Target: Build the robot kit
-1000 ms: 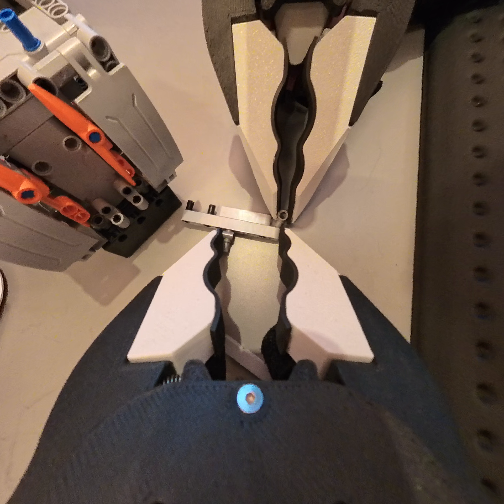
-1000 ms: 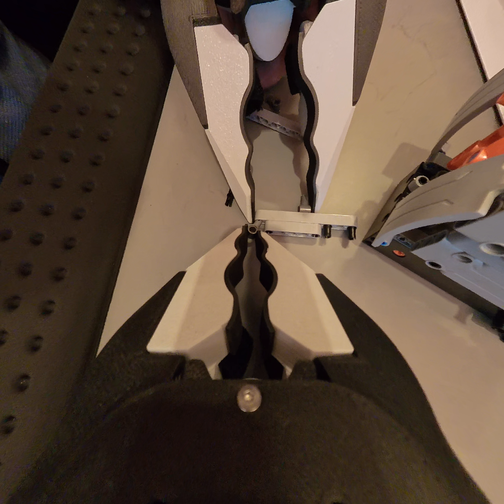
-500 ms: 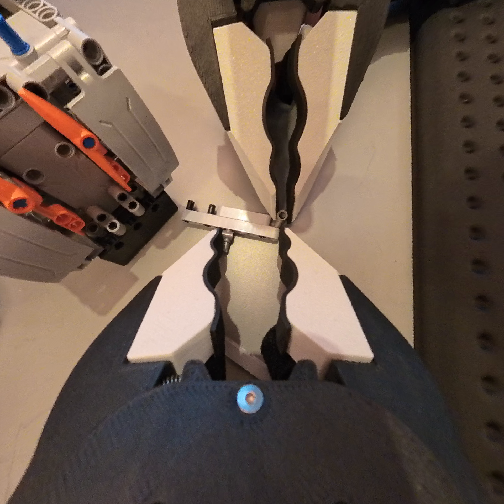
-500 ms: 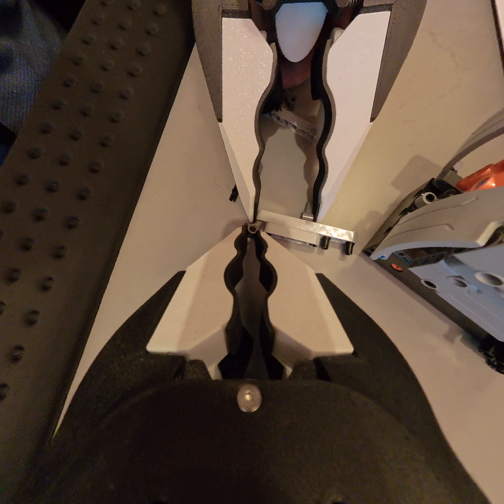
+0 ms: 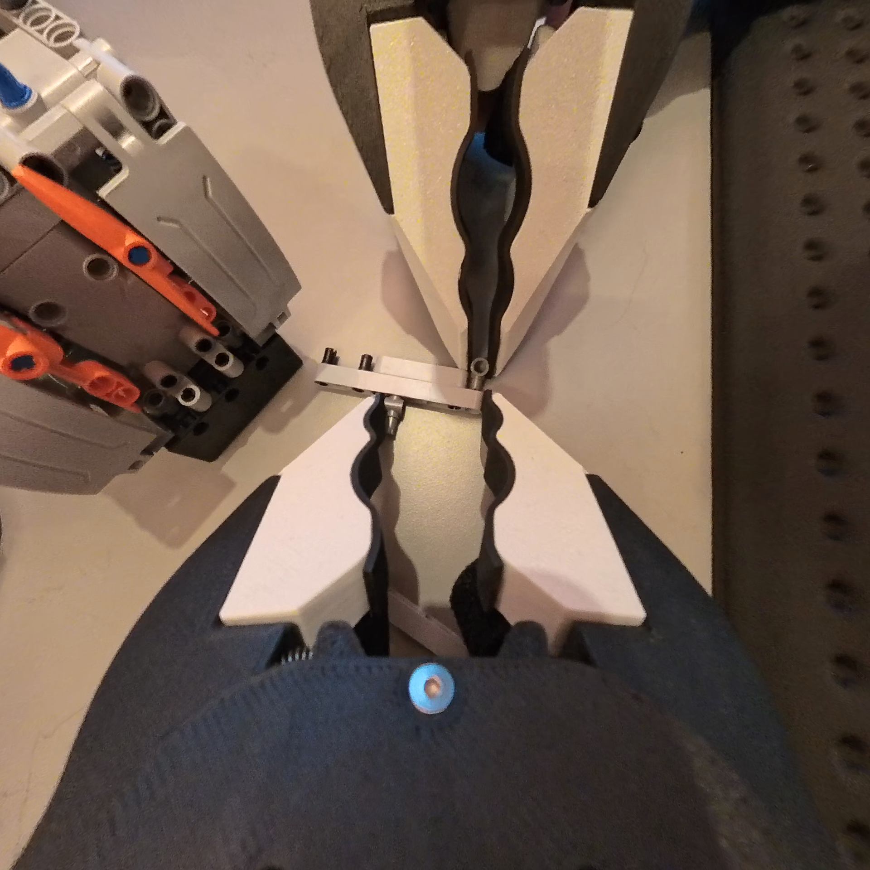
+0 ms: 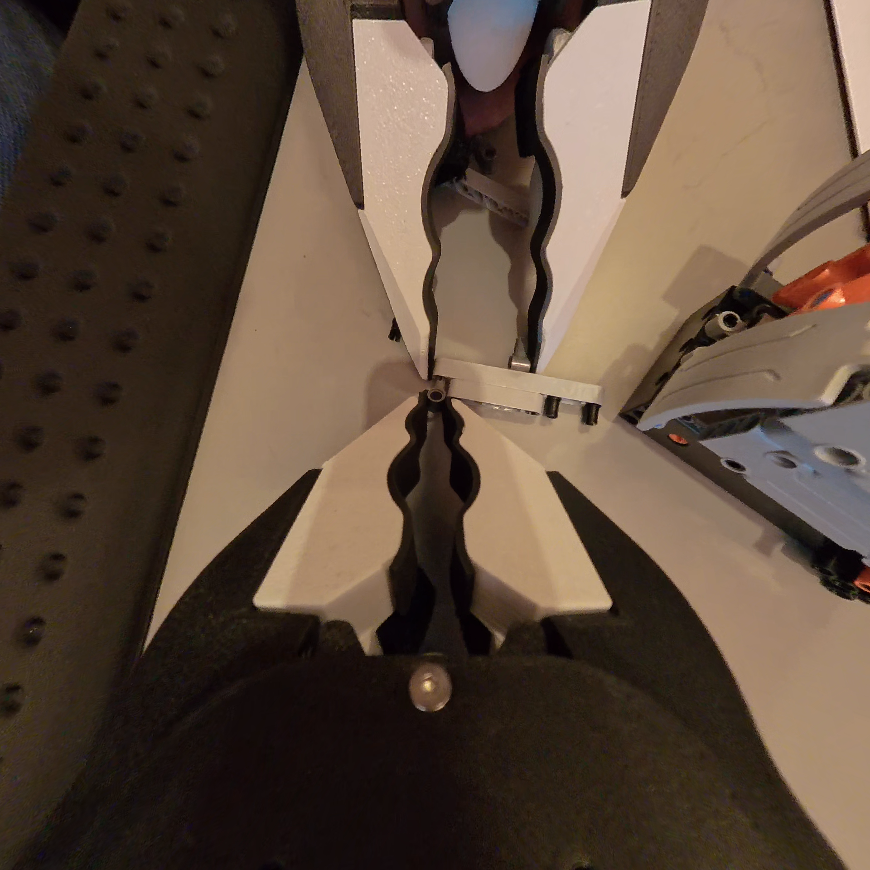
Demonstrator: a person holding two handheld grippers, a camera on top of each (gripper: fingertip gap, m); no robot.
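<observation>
Grey beam (image 5: 400, 383) is held across the tips of the left tool (image 5: 430, 405), gripped end to end between its spread fingers. A small grey pin (image 6: 437, 394) at the beam's end is pinched by the nearly closed right tool (image 6: 437, 407). A brick model (image 5: 117, 282) lies left on the tabletop (image 5: 612, 423).

A cream, smooth tabletop (image 5: 626, 358) fills the scene under warm, dim light with soft shadows. Along its right edge in the left wrist view lies a dark mat with raised dots (image 5: 800, 329).
</observation>
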